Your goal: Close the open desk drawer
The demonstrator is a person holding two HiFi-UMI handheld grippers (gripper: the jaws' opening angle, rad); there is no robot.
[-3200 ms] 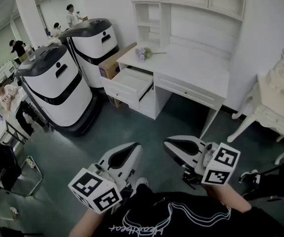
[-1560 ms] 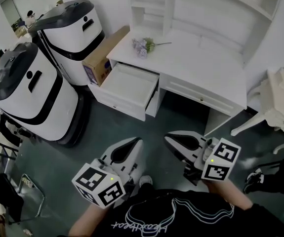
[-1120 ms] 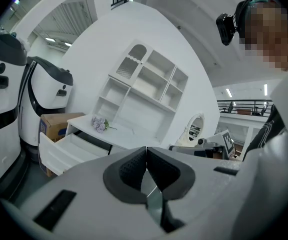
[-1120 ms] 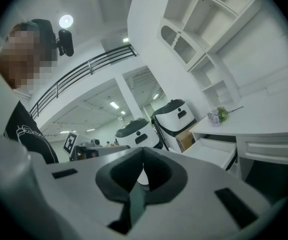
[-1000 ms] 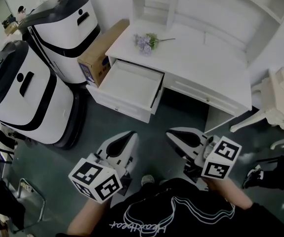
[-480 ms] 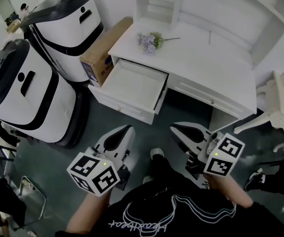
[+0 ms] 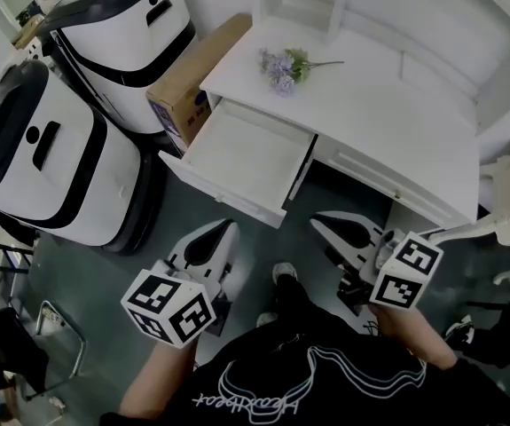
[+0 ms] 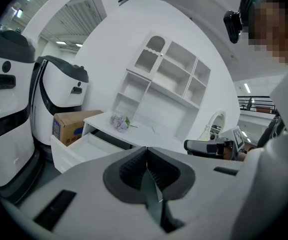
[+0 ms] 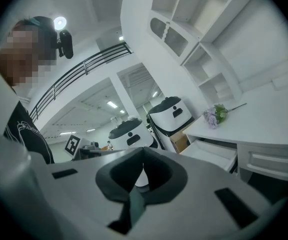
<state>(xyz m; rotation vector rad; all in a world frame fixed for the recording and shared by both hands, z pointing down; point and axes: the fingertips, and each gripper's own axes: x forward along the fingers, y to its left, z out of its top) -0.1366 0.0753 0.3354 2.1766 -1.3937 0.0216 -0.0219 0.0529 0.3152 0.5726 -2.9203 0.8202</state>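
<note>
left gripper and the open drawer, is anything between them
Nothing stands there: in the head view, only a bare strip of dark floor separates the left gripper from the front of the open drawer.

Flowers (image 7: 281, 63) on desk (image 7: 388, 118), behind drawer (image 7: 250, 156)

The drawer (image 7: 250, 153) is white, the flowers (image 7: 281, 63) lilac (green-stemmed), the box (image 7: 197, 65) brown.

Dark floor (image 7: 255, 242), white shelving (image 8: 169, 79), cardboard box (image 7: 192, 74) (beside two white machines (image 7: 55, 162))
</note>
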